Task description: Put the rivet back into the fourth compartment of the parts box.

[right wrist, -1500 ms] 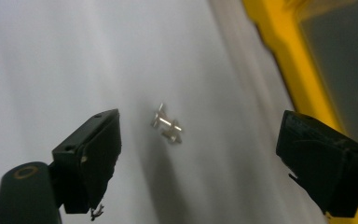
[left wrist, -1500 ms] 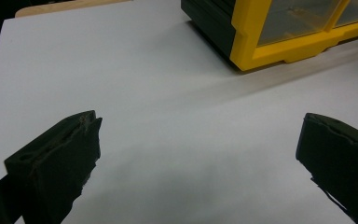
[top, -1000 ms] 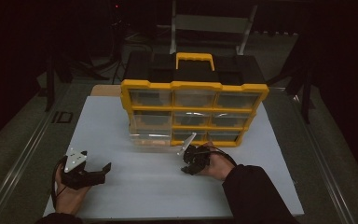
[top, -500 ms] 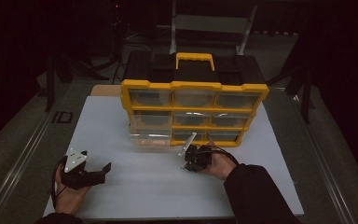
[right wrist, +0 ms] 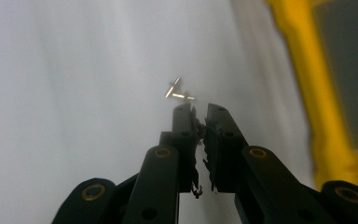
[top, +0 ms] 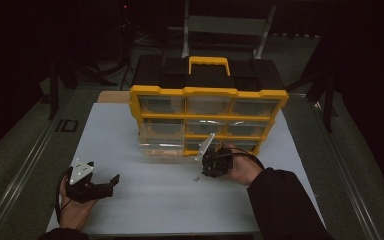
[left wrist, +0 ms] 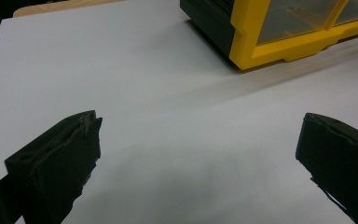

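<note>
Step in hand: picking small screws [right wrist: 179, 92] off white table [top: 145, 200]; right gripper [right wrist: 199, 109] pressed together, apparently empty. Left gripper [left wrist: 196, 154] spread, idle. Next: re-open, lower, pinch.

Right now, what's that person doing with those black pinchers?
A person holds a gripper in each hand at a white table. The right gripper is shut, hovering just above a few small screws near the yellow drawer box. The left gripper rests open on the table, holding nothing.
</note>
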Demonstrator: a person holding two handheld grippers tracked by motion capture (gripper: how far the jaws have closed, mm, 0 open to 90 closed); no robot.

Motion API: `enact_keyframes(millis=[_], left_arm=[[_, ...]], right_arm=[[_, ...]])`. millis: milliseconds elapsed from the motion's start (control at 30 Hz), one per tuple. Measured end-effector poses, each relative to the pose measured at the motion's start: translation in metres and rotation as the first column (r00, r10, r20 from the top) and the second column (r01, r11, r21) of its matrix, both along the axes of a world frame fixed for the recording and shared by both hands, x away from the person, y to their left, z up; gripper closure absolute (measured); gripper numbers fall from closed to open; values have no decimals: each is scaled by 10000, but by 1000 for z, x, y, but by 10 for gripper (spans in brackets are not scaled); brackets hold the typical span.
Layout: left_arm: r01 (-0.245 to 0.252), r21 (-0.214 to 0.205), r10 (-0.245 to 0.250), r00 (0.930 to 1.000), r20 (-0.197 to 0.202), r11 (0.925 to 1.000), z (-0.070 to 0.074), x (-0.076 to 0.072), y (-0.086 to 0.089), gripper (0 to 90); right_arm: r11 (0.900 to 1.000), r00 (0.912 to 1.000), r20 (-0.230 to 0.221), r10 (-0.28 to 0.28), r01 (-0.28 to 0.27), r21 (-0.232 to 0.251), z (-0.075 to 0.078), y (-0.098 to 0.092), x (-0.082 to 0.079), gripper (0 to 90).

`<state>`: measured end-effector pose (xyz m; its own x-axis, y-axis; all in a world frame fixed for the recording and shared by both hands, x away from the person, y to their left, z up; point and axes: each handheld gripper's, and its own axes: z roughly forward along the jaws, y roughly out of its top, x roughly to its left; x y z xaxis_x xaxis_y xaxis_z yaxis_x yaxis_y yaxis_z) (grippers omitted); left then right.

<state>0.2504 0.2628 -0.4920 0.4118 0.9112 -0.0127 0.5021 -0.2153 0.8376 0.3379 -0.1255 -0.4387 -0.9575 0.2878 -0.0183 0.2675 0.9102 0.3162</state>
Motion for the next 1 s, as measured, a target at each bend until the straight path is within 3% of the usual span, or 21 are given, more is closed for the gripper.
enact_keyframes(millis=[100, 167, 267, 300, 333, 367, 533, 633, 667, 800, 833, 867, 900, 933, 967, 1000], left_arm=[[-9, 6, 9, 10000, -4, 10000, 0, 0, 0, 3], [-5, -1, 5, 10000, 0, 10000, 0, 0, 0, 3], [4, 12, -3, 10000, -17, 10000, 0, 0, 0, 3], [15, 12, -15, 10000, -6, 10000, 0, 0, 0, 3], [15, 12, -15, 10000, -6, 10000, 0, 0, 0, 3], [10, 10, -10, 10000, -9, 10000, 0, 0, 0, 3], [4, -2, -4, 10000, -7, 10000, 0, 0, 0, 4], [30, -3, -30, 10000, 4, 10000, 0, 0, 0, 4], [30, -3, -30, 10000, 4, 10000, 0, 0, 0, 4], [35, -10, -35, 10000, 7, 10000, 0, 0, 0, 4], [34, -16, -34, 10000, 10, 10000, 0, 0, 0, 4], [34, -16, -34, 10000, 10, 10000, 0, 0, 0, 4], [33, -15, -33, 10000, 11, 10000, 0, 0, 0, 4], [38, -23, -38, 10000, 13, 10000, 0, 0, 0, 4], [40, -30, -40, 10000, 6, 10000, 0, 0, 0, 4], [45, -29, -45, 10000, 1, 10000, 0, 0, 0, 4]], right_arm=[[9999, 9999, 107, 127, -127, 44, 12, 0, 1, 827], [9966, 9955, 548, 771, -785, 248, 30, 0, 4, 827], [9964, 9948, 620, 808, -822, 213, 43, 1, 3, 826], [9949, 9919, 817, 977, -994, 170, 56, 3, 3, 826], [9949, 9919, 817, 977, -994, 170, 56, 3, 3, 826], [9934, 9887, 1014, 1106, -1132, 195, 69, 5, 4, 826], [9856, 9803, 1610, 1140, -1320, 1058, 104, 12, 2, 825], [9710, 9746, 1987, 1036, -1423, 1920, 120, 16, 3, 827], [9710, 9746, 1987, 1036, -1423, 1920, 120, 16, 3, 827], [9403, 9634, 2576, 744, -1539, 3037, 131, 30, 1, 827], [9326, 9624, 2644, 622, -1504, 3280, 132, 33, 1, 828], [9326, 9624, 2644, 622, -1504, 3280, 132, 33, 1, 828], [9196, 9630, 2650, 495, -1475, 3641, 132, 38, 3, 827], [9142, 9638, 2620, 503, -1501, 3765, 132, 40, 4, 826], [9105, 9640, 2619, 465, -1488, 3859, 131, 43, 4, 815], [9033, 9621, 2688, 461, -1551, 4000, 130, 44, 4, 683]])
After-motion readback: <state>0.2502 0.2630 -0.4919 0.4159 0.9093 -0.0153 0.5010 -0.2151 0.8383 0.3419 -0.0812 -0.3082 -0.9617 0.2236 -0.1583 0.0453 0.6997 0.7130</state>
